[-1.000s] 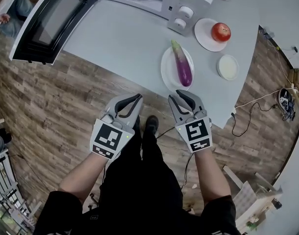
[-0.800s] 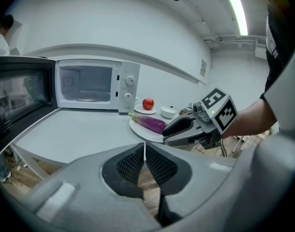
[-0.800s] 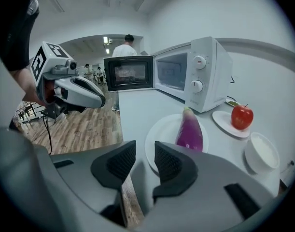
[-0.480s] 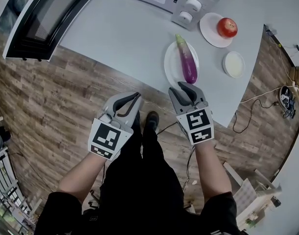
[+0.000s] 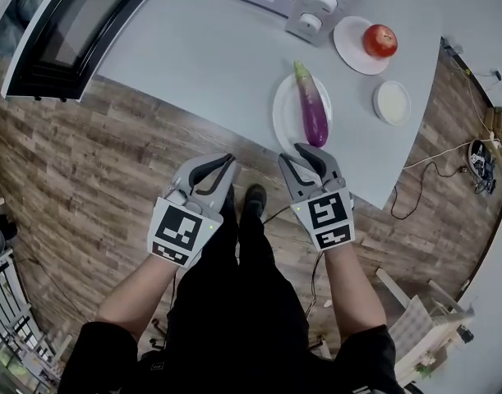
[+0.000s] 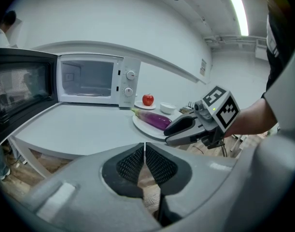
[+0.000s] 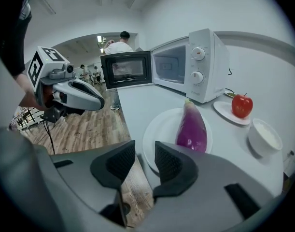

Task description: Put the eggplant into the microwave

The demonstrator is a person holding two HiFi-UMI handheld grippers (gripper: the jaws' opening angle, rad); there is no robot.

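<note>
The eggplant (image 5: 314, 115) lies lengthwise on a white plate (image 5: 283, 121) near the front edge of the counter (image 5: 209, 64), stem end toward the microwave (image 5: 316, 11) and fat end toward the person. The right tool (image 5: 298, 156) hovers at the counter's edge, just short of the plate. Its jaws have just been opening and stand apart with nothing between them. The left tool (image 5: 212, 171) hangs over the floor well clear of everything, its jaws pressed together on nothing.

The likeliest fault is a poor bite. The eggplant's skin looks glossy and its body tapers, so pads closing on the rounded fat end could squeeze it forward and out instead of holding it. In the right gripper view the gap looks modest against that thick end, so the jaws may ride onto it instead of straddling it.

A 2nd risk is the plate. A low approach could catch its rim and shove or tip it, and it sits close to the counter's edge. A push the other way would send it toward the apple (image 5: 380, 39) and the small bowl (image 5: 392, 103).

The carry is long, too. The microwave's open door (image 5: 70, 31) swings out at the far left, and a long eggplant held by 1 end may droop and strike the cavity's frame.
</note>
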